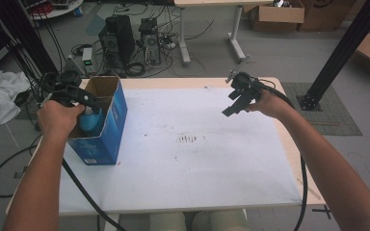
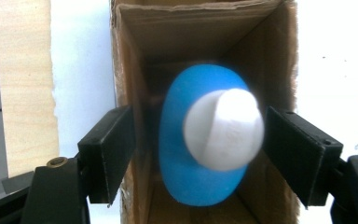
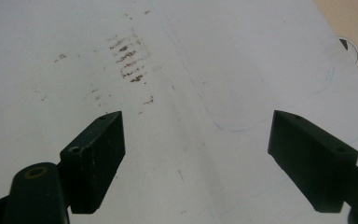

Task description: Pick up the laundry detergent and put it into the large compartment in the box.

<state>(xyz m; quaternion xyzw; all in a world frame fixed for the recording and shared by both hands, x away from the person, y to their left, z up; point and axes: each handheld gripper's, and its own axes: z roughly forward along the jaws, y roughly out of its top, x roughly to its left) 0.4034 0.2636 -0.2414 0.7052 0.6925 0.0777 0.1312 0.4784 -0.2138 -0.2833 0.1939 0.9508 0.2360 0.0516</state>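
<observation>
Blue-and-white bottle [image 2: 209,140] sitting inside open cardboard box [image 1: 101,122] at counter's [image 1: 188,163] left edge, just let go: left claw [image 2: 200,154] spread above the box mouth, pads clear of the white cap on both sides. Right claw [image 3: 196,158] spread and holding nothing, hovering over bare white counter. Next, probably: lifting left claw straight out without catching the box walls.

Blue bottle [image 2: 200,154] crowds the narrow box [image 1: 107,126]; white sheet [image 1: 197,159] alongside lies open.

Blue bottle [image 2: 186,182] with white cap [image 2: 223,129] inside cardboard box [image 2: 135,60], between parted fingers [image 2: 107,154].
</observation>
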